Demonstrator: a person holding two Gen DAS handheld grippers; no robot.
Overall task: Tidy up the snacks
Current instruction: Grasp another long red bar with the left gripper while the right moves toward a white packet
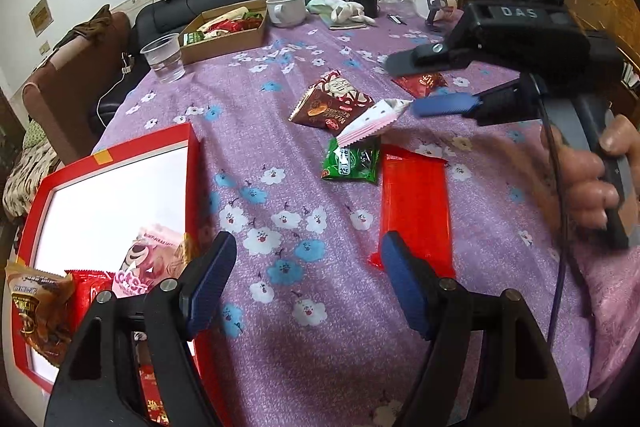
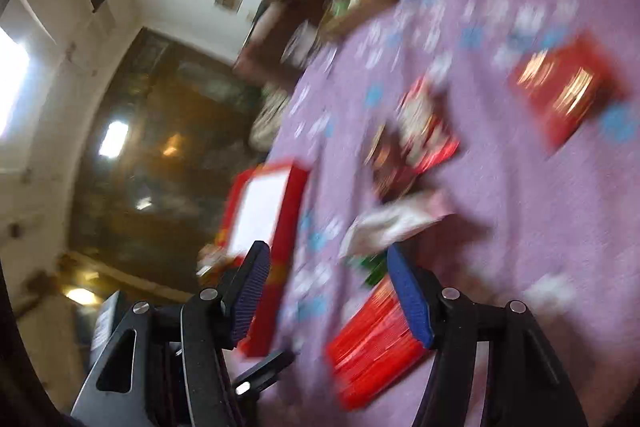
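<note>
Pink-and-white, the small crinkle-edged foil sachet (image 1: 370,125) hangs by one corner beside the lower blue pad of the right gripper (image 1: 416,87), whose fingers stand wide apart, so it looks barely caught, if at all. It could drop onto the green wrapper (image 1: 351,163) below before reaching the red-rimmed white box (image 1: 120,187). Left gripper (image 1: 308,275) is spread wide and empty, the flat red packet (image 1: 414,205) just ahead of its right finger.
</note>
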